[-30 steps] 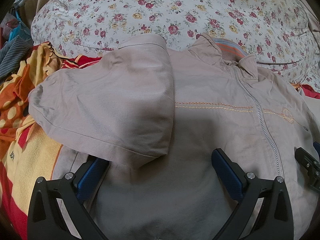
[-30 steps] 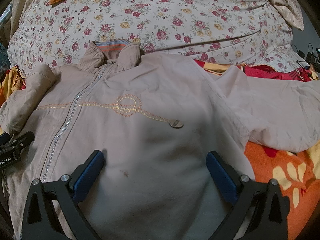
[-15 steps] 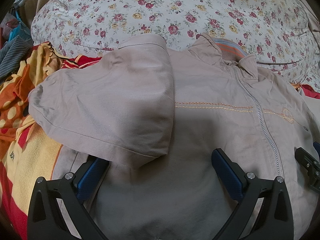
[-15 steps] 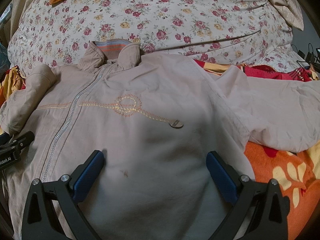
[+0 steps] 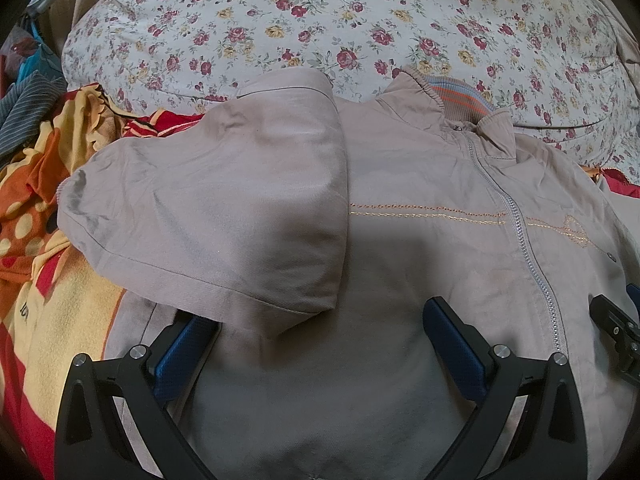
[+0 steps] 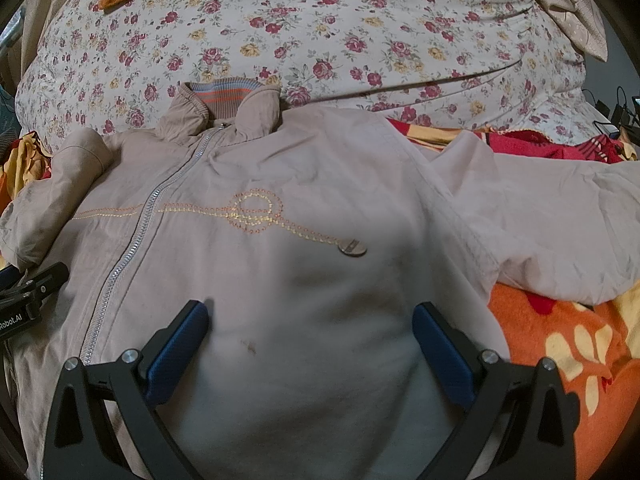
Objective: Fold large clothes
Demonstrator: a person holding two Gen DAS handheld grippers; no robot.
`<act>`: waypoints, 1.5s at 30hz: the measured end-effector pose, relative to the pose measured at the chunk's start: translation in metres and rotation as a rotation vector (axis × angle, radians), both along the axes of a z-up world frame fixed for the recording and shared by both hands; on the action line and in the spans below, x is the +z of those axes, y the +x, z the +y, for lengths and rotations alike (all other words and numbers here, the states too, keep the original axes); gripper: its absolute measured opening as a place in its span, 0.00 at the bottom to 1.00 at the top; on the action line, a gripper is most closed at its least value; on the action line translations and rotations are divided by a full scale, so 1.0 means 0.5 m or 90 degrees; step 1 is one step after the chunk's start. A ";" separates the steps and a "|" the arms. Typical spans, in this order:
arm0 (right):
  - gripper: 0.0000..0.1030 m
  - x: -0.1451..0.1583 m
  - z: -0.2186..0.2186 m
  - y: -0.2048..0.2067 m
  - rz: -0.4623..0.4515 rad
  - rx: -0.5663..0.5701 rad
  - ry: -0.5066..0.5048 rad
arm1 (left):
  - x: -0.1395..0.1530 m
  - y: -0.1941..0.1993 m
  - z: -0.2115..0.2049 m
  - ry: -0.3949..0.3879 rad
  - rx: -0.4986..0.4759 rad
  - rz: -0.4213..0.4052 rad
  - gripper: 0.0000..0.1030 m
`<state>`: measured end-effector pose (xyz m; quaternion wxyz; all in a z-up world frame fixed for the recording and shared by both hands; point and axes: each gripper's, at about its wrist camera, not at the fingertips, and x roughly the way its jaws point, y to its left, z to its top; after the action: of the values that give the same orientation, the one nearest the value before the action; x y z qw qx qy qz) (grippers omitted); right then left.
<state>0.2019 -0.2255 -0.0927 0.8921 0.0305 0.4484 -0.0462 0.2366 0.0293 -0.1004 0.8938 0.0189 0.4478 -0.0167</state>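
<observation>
A beige zip-up jacket lies front-up on the bed, collar away from me; it also shows in the right wrist view. Its left sleeve is folded inward over the chest. Its right sleeve lies spread out to the right. My left gripper is open and empty over the jacket's lower left part, its left finger partly under the sleeve's edge. My right gripper is open and empty over the lower right part. The right gripper's edge shows at the far right of the left wrist view.
A floral quilt lies bunched behind the collar. An orange, yellow and red blanket lies under the jacket and shows on both sides. Dark striped clothes lie at the far left. Cables and plugs sit at the far right.
</observation>
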 end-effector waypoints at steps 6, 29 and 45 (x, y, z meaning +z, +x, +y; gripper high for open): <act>1.00 0.000 0.000 0.000 0.000 0.000 0.000 | 0.000 0.000 0.000 0.000 0.000 0.000 0.93; 1.00 0.000 0.000 0.000 0.001 0.000 0.000 | 0.000 0.001 0.000 -0.001 0.003 0.004 0.93; 1.00 0.000 0.000 0.000 0.002 0.000 0.000 | -0.001 0.001 0.000 -0.001 0.003 0.004 0.93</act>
<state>0.2019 -0.2253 -0.0926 0.8914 0.0305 0.4499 -0.0461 0.2370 0.0290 -0.1007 0.8922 0.0169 0.4510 -0.0152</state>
